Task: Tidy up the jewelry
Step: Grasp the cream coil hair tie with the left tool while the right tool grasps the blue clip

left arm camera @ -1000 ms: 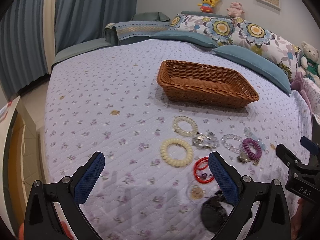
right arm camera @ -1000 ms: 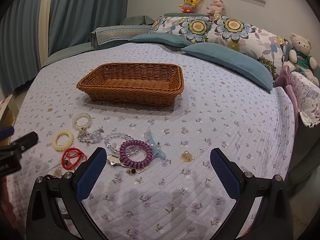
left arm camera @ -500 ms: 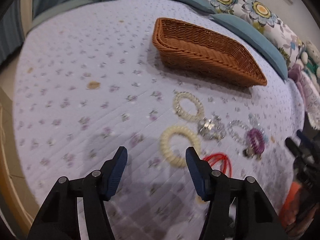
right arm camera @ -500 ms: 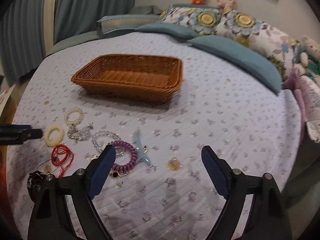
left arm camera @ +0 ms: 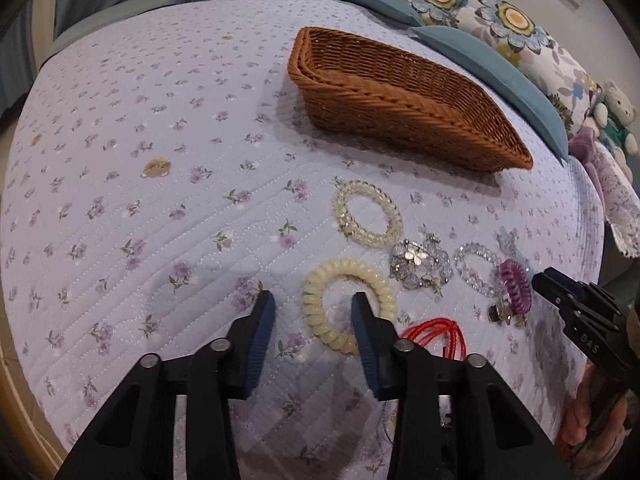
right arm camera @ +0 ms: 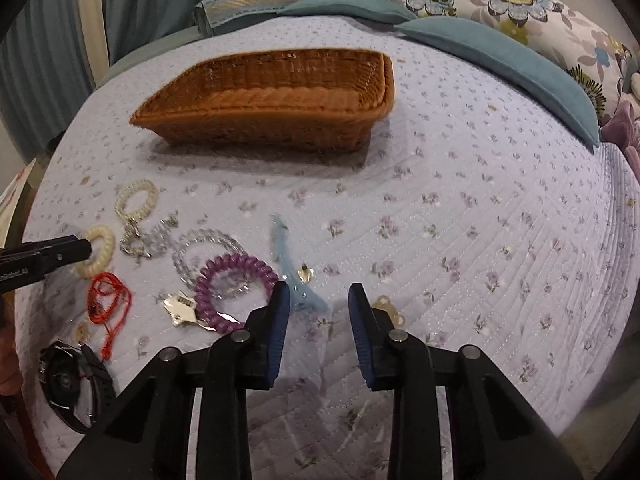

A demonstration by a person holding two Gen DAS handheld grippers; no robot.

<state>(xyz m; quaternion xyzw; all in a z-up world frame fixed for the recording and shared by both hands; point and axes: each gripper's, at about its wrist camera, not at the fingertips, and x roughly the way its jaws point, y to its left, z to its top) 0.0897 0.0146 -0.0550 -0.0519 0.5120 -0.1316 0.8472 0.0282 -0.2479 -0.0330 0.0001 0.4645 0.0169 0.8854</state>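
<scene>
Left wrist view looks down on a lilac flowered quilt with a brown wicker basket sitting toward the pillows, nothing visible inside it. The jewelry lies in a loose cluster nearer the edge of the bed, well apart from the basket. The left gripper has just been closing; its jaws stand partly apart, the near side of a cream coil bracelet between them, pads not pressing it. The right gripper has also been closing, its jaws partly apart over the tail of a pale blue hair clip, not clamped. Beside it lie a purple coil band, a clear bead bracelet, a red cord and a black watch.
</scene>
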